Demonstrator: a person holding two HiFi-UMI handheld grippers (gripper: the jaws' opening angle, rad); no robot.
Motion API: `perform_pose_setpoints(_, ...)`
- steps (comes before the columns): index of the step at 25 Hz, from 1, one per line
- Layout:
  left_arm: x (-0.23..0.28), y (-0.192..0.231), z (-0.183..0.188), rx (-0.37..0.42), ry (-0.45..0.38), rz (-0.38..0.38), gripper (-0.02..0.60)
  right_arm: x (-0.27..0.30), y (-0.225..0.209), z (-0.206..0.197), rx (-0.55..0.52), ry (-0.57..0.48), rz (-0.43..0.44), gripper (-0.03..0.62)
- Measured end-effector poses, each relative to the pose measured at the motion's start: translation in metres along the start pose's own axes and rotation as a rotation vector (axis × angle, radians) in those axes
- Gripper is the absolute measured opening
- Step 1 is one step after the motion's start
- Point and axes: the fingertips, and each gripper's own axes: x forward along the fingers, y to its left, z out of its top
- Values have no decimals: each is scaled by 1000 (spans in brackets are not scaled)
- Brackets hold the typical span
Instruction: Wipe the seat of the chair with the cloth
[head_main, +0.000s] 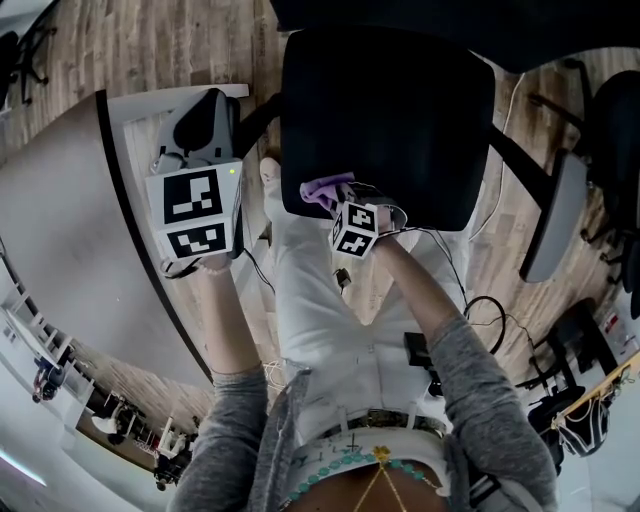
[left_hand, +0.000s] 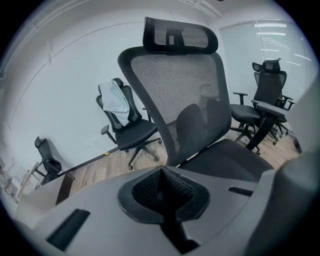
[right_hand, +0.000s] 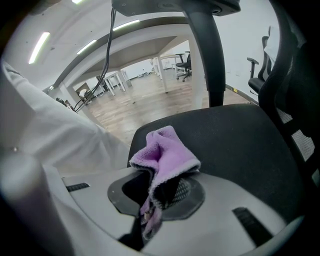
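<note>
Fingers of right gripper around cloth over seat

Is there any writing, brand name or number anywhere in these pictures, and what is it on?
None can be read.
The left marker cube and right marker cube show only black-and-white square patterns, no letters.
The purple cloth and chair seat show no print.

Lilac cloth, black seat; black-and-white square markers on the white cube of my left gripper; pale wood-grain floor.
</note>
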Motion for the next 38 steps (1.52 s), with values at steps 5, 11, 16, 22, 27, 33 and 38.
perform_pose_setpoints(5, -1, 0, 0, 0, -1, 0, 9, -2, 1, -7, 9, 8, -2, 48)
perform_pose_setpoints(11, 0, 0, -1, -1, -1, -1, 9, -6, 0, -21, 29, 25, -1, 48)
perform_pose_setpoints(16, 1, 0, -2, -9, 0, -4, 9, -10, -3, -33, 33, 40, -16, 48)
perform_pose_setpoints(22, 1, 0, -4, -10, 2, -4, 9, -13, -3, -48, 30, 61, -19, 48)
perform_pose_setpoints(27, 1, -2, -3, -6, 4, 0, 9, -19, -6, -61, 22, 74, -30, 48)
perform_pose_setpoints(33, 1, -1, -3, -8, 4, -2, 9, -28, -7, -72, 39, 84, -38, 48)
perform_pose_setpoints(38, 1, 0, -2, -5, 6, -1, 9, -33, -6, -89, 47, 111, -40, 48)
